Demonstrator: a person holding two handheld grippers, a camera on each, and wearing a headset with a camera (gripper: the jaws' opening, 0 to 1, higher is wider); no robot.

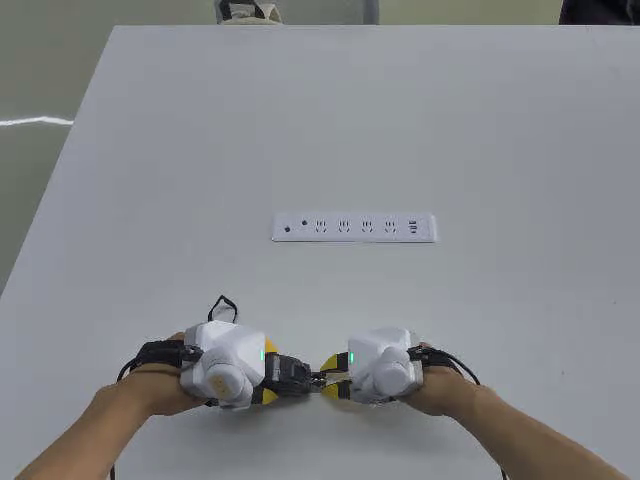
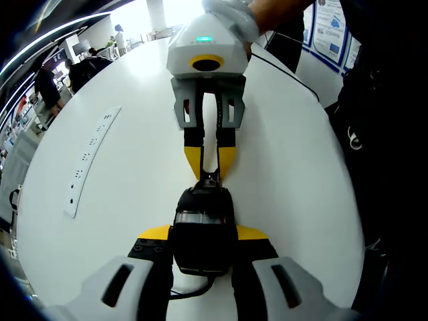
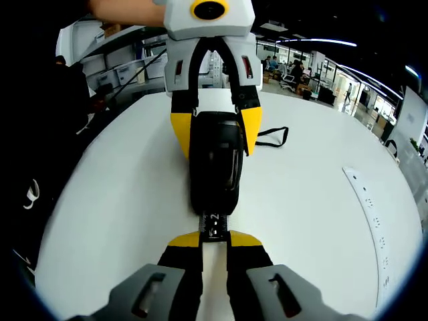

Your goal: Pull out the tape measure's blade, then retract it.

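A black tape measure (image 1: 292, 373) lies low over the white table near its front edge, and my left gripper (image 1: 270, 372) is shut on its body. In the left gripper view the case (image 2: 204, 231) sits between my yellow-tipped jaws, left gripper (image 2: 202, 234). My right gripper (image 1: 330, 378) faces it nose to nose, shut on the blade's end hook (image 3: 214, 224). From the right gripper (image 3: 214, 241), the case (image 3: 215, 160) lies just beyond the hook, so almost no blade is out. The right gripper's fingers (image 2: 226, 160) pinch the hook (image 2: 209, 178) at the case mouth.
A white power strip (image 1: 355, 227) lies flat mid-table, well beyond both grippers, also seen as the strip (image 2: 87, 160) and the strip (image 3: 371, 214). A black strap loop (image 1: 225, 305) rests on the table (image 1: 450, 120) behind the left gripper. People stand far off in the room.
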